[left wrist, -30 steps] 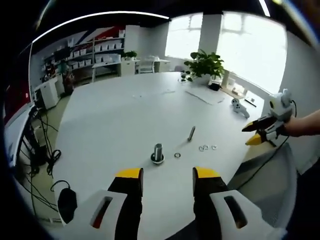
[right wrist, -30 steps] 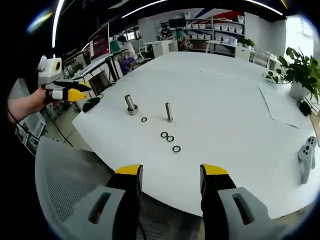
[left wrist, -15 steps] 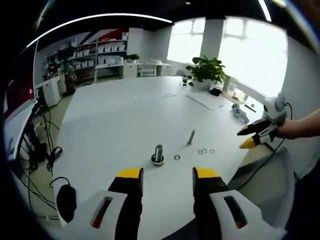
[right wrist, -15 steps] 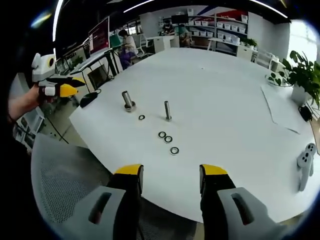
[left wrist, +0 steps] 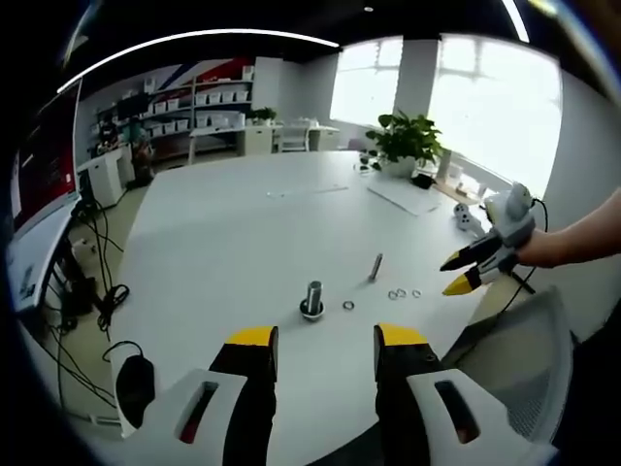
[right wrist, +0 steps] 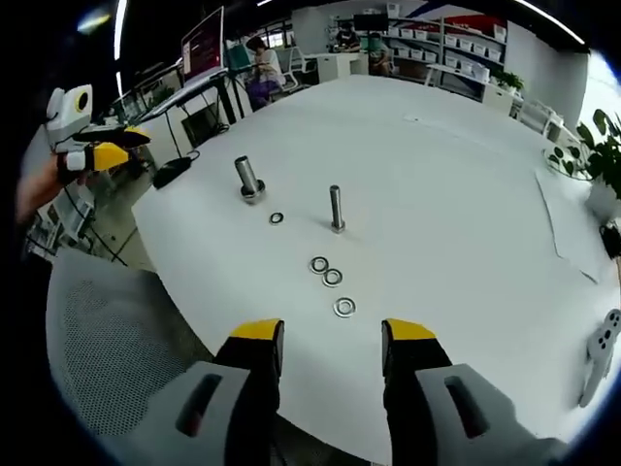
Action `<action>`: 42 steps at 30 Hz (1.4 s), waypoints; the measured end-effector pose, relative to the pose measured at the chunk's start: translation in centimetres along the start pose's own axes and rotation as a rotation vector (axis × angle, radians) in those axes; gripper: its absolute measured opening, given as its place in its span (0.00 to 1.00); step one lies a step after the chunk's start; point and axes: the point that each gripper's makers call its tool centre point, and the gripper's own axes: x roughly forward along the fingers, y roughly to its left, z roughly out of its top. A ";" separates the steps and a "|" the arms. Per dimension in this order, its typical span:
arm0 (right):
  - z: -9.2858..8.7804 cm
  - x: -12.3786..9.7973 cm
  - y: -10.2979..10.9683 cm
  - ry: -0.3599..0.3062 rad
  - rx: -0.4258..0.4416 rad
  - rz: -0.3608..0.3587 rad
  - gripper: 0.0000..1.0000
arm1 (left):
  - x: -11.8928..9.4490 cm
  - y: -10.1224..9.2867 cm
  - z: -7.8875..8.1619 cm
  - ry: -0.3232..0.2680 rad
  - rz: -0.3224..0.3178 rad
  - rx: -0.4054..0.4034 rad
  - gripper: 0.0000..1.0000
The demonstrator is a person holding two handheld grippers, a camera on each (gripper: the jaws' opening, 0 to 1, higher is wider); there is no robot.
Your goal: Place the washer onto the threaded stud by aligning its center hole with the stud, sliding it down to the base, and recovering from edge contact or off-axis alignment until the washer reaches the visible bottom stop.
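**Both claws spread over the table edge, washers lying loose**

The left gripper (left wrist: 315,340) hangs above the near edge of the white table (left wrist: 223,233), jaws spread apart with nothing between them. The right gripper (right wrist: 330,335) is likewise spread and empty, just short of its own edge of the table.

In the right gripper view, three washers (right wrist: 332,278) lie in a short row near that edge, two of them touching, the third just beside. A fourth washer (right wrist: 277,218) lies apart, between the thick stud (right wrist: 248,179) and the thin stud (right wrist: 336,209). Both studs stand upright, bare of any washer. A plant (left wrist: 406,141) and a controller (right wrist: 602,349) sit toward the far edge.
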 end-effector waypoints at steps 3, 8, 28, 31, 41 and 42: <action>0.0 0.8 -0.2 0.030 -0.017 0.002 0.39 | 0.0 -0.1 0.0 -0.001 -0.001 0.005 0.38; -0.1 1.9 -0.5 0.085 -0.072 0.005 0.36 | 0.0 -0.3 -0.1 -0.004 -0.009 -0.002 0.38; -1.0 4.3 -0.8 0.233 -0.154 0.031 0.25 | -0.2 -0.4 -0.4 -0.001 -0.013 -0.012 0.37; -1.3 4.6 -0.8 0.252 -0.177 0.036 0.24 | -0.1 -0.4 -0.5 -0.002 -0.014 -0.013 0.37; -1.3 4.9 -0.7 0.286 -0.239 0.056 0.19 | -0.1 -0.5 -0.6 -0.002 -0.016 -0.017 0.37; -1.3 4.9 -0.6 0.303 -0.256 0.064 0.19 | -0.1 -0.5 -0.7 -0.001 -0.017 -0.016 0.37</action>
